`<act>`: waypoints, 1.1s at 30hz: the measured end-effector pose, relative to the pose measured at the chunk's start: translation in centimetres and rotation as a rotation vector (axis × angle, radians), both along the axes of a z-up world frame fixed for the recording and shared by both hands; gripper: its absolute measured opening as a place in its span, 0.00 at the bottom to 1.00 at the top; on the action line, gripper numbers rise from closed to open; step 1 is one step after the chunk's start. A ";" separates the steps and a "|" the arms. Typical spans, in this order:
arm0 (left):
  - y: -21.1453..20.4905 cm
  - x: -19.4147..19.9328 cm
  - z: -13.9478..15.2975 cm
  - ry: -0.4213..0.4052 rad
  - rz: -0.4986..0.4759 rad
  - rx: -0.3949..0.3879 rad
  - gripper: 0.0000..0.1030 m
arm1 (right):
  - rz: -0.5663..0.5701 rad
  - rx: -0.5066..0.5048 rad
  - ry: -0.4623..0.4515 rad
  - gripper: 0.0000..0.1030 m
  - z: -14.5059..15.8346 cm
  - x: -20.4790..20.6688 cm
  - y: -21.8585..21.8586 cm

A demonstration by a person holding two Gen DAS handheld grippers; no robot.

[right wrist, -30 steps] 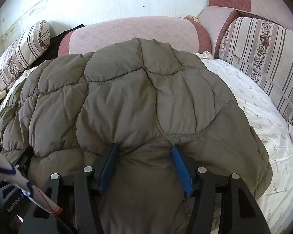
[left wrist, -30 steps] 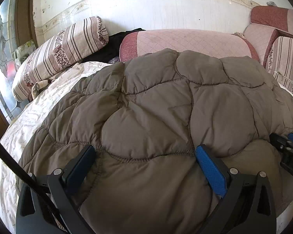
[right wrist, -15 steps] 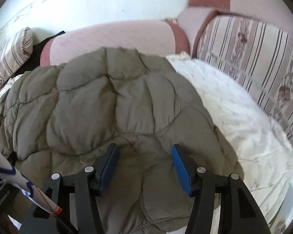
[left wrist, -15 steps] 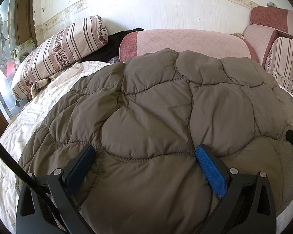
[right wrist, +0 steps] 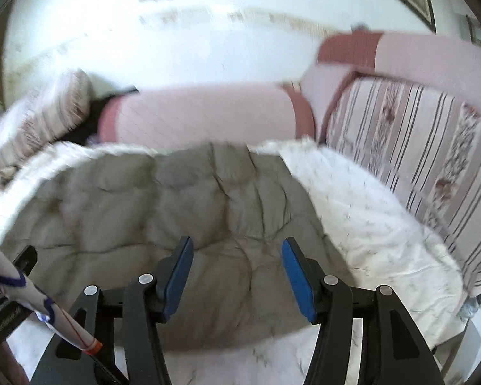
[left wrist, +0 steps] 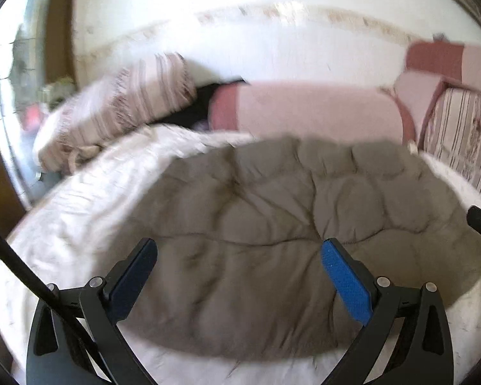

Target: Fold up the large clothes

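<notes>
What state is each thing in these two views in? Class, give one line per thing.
Quilted coat: lying loose on the bed, held by neither tongs.
Left tongs: open, empty, above the coat.
Right tongs: jaws opening, nothing between them.
White sheet: spread, wrinkled.
Striped bolster: lying at the bed's far left edge.

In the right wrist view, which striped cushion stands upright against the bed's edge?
The striped cushion on the right, upright beside the white sheet. The other striped bolster lies slumped at far left.
</notes>
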State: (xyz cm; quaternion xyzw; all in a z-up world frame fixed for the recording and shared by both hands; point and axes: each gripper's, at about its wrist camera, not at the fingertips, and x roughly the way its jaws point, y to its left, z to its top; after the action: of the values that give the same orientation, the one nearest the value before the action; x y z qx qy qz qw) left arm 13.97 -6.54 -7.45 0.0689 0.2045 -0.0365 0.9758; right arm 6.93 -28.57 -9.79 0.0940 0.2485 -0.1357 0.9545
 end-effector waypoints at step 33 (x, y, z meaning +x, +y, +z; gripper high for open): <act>10.8 -22.0 10.1 -0.141 0.039 -0.023 1.00 | 0.144 -0.016 -0.286 0.98 10.5 -22.0 6.9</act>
State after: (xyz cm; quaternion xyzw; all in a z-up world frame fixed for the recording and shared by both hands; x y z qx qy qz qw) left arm -8.00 4.24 2.69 0.0561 0.1360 -0.0150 0.9890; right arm -15.03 -21.64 0.71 0.0867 0.1149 -0.0542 0.9881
